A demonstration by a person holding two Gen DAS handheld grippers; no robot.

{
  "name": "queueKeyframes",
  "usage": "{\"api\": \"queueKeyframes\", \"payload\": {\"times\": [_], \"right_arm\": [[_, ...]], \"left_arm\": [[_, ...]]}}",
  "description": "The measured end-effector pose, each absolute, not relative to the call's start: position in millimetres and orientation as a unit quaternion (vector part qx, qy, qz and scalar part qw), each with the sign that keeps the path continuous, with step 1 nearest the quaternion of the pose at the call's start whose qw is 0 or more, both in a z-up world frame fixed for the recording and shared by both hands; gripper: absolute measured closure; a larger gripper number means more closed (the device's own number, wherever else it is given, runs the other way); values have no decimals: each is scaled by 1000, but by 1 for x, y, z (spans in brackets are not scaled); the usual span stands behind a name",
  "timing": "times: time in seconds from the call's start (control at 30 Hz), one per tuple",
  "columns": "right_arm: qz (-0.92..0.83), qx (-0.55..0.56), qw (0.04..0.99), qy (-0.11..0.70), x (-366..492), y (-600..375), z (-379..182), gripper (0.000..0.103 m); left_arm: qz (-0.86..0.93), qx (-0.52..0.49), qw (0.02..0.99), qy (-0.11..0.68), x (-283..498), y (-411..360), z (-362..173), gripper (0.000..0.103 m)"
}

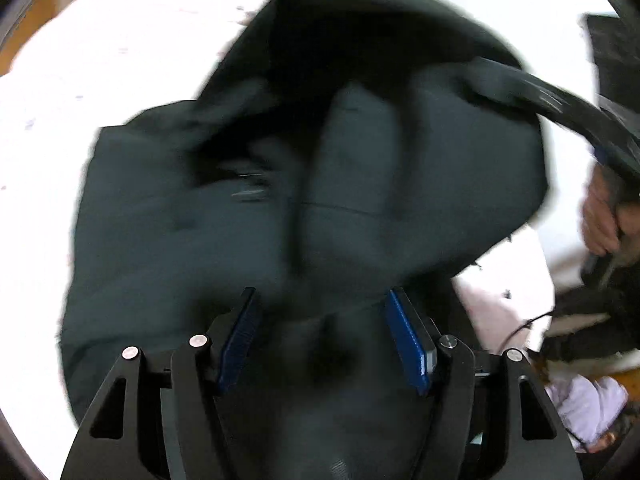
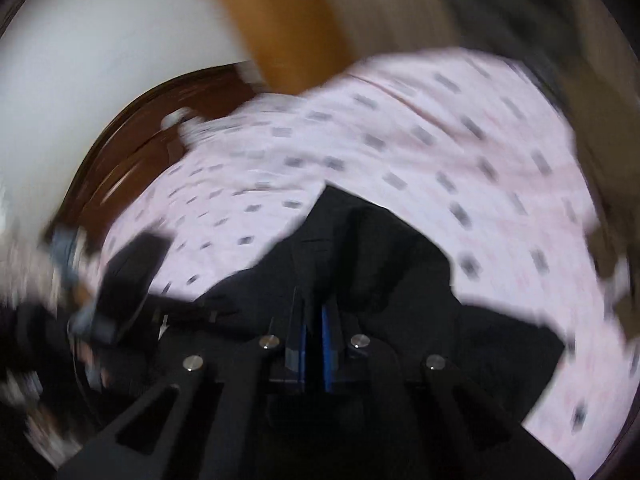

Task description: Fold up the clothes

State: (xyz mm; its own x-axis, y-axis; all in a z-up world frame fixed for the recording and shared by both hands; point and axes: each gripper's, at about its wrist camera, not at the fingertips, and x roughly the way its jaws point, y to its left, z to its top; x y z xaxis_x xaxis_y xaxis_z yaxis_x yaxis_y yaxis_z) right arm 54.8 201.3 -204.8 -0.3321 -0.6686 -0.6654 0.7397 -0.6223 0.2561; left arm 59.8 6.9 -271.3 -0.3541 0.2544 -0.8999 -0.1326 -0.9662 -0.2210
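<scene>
Both views motion-blurred. The dark green garment (image 1: 304, 184) fills most of the left wrist view, bunched and partly lifted off a white table (image 1: 100, 60); its far edge is raised and rolled over.

The left gripper (image 1: 322, 336) points steeply down w/ jaws roughly halfway apart. Garment fabric lies between the blue pads (image 1: 404, 340), but the pads don't press on it, so no hold there.

At the right edge of that view a person's hand (image 1: 604, 212) grips the handle of the other tool, whose dark fingers reach to the garment's upper right edge.

In the right wrist view, the right gripper (image 2: 314, 340) has its jaws nearly together, pinching a fold of the dark garment (image 2: 360, 248) that rises just ahead of the pads. Behind it lies a pink dotted cloth (image 2: 400, 140), w/ a brown curved rim (image 2: 132, 148) to the left.
</scene>
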Motion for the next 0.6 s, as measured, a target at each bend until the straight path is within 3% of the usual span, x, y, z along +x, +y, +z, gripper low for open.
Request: {"api": "queueKeyframes", "payload": {"times": [0.13,0.27,0.37,0.47,0.6], "right_arm": [[-773,359,494,169,115,122,-209,95],[-719,392,520,242,164,69,-262,83],[-693,421,520,269,188,47,-301,59],[-700,410,509,289,208,45,-310,54],[-766,398,470,181,201,99,-272,55]], "left_arm": [[831,-554,29,-46,95,-64,-251,44],[836,-545,-32,-48,122,-107,-241,44],[843,-534,-41,-57,133,-109,-239,44],[846,-530,-8,-53,116,-103,-246,44],[850,-521,69,-17,93,-62,-249,44]]}}
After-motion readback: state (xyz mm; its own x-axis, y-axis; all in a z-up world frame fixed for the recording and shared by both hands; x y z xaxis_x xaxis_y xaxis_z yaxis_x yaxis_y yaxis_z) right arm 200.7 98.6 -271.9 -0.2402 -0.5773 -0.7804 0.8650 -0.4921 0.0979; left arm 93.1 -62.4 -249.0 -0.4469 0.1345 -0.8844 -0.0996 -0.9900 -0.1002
